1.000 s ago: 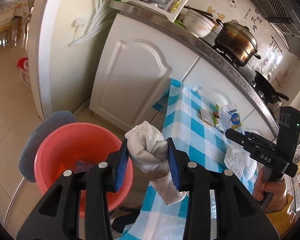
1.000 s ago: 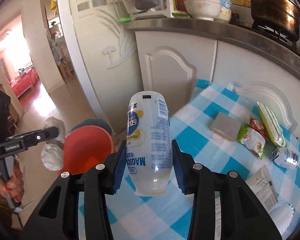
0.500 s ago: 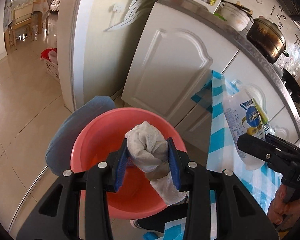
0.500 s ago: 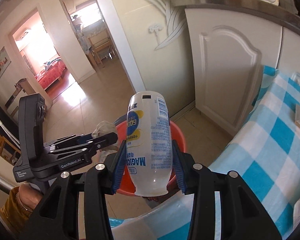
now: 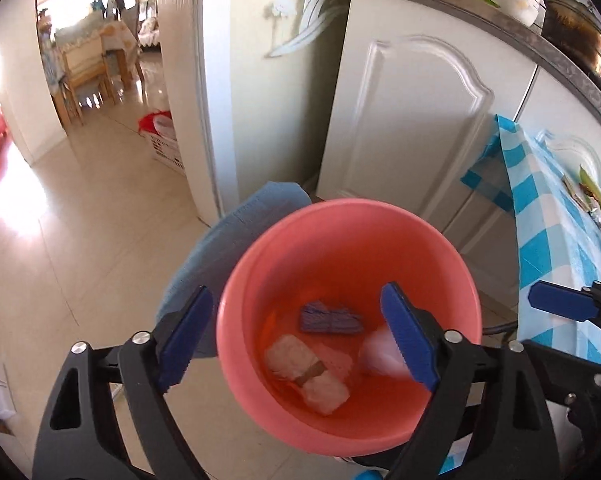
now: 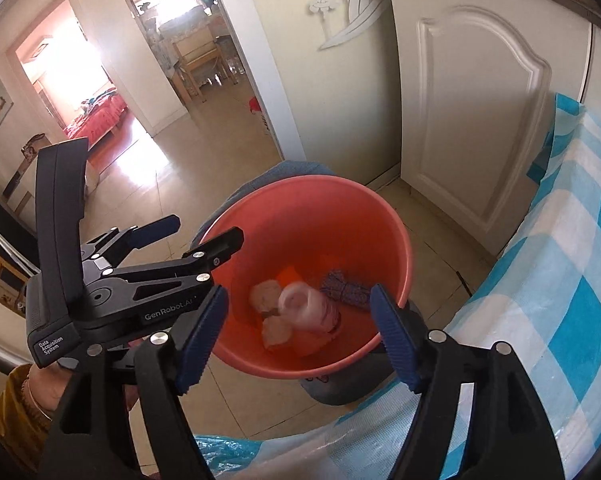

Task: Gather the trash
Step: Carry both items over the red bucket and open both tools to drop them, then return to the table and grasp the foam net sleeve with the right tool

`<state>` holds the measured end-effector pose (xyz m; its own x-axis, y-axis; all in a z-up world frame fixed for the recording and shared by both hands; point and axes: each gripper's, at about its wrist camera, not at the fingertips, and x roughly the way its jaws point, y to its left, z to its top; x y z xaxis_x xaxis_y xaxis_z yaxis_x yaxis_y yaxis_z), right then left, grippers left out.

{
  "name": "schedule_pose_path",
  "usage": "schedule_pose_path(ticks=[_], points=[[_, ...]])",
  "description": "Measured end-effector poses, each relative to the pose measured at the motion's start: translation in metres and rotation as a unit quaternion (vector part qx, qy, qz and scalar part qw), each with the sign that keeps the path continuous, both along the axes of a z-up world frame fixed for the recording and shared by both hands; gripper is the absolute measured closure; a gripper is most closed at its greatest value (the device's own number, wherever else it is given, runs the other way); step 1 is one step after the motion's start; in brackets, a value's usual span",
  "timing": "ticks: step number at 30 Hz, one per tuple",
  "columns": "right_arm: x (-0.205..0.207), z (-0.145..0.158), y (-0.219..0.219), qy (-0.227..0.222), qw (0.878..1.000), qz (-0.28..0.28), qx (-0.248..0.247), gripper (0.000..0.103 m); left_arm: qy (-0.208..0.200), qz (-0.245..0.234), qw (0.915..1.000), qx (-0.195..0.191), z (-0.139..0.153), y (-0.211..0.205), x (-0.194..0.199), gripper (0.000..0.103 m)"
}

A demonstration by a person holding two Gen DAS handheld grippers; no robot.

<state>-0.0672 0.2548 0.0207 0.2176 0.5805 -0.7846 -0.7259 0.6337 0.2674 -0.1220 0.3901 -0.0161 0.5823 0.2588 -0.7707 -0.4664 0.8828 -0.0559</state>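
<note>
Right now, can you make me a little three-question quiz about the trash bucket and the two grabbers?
1. True or false: the round pink plastic bucket stands on the checked table.
2. What lies inside it? A) white paper wad, blue wrapper, blurred white bottle; B) a spoon; C) nothing.
3. Fill in: the left gripper and right gripper, fingers just opened, hold ____.

Key: 1 false, it stands on the floor; 2 A; 3 nothing.

Blurred bottle in the bucket

I see the white bottle (image 6: 300, 304) only as a smear; my right gripper's far finger (image 5: 560, 306) is cut off by the edge.
</note>
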Motion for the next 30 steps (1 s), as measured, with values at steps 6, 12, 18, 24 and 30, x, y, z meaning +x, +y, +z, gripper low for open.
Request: schedule_pose_path(ticks=[6,12,18,24,30], points=[[-0.01,0.014,-0.036,-0.035,0.998,-0.042,0.036,0.017,-0.012,-0.007,0.9987,0.05,0.027,-0.014,-0.003,0.009],[-0.019,0.03,-0.089,-0.052,0.99,-0.098,0.086,0.015,-0.028,-0.035,0.9959,0.079,0.054,-0.045,0.001,0.007],[-0.026,0.045,-0.146,-0.063,0.977,-0.151,0.134,0.012,-0.041,-0.078,0.9922,0.088,0.074,-0.087,0.005,0.007],[-0.034,0.059,-0.196,-0.087,0.961,-0.201,0.168,0.01,-0.045,-0.125,0.9849,0.112,0.086,-0.136,0.012,0.007],[-0.033,0.066,-0.241,-0.102,0.947,-0.24,0.187,0.01,-0.049,-0.158,0.9773,0.133,0.097,-0.182,0.012,0.007]])
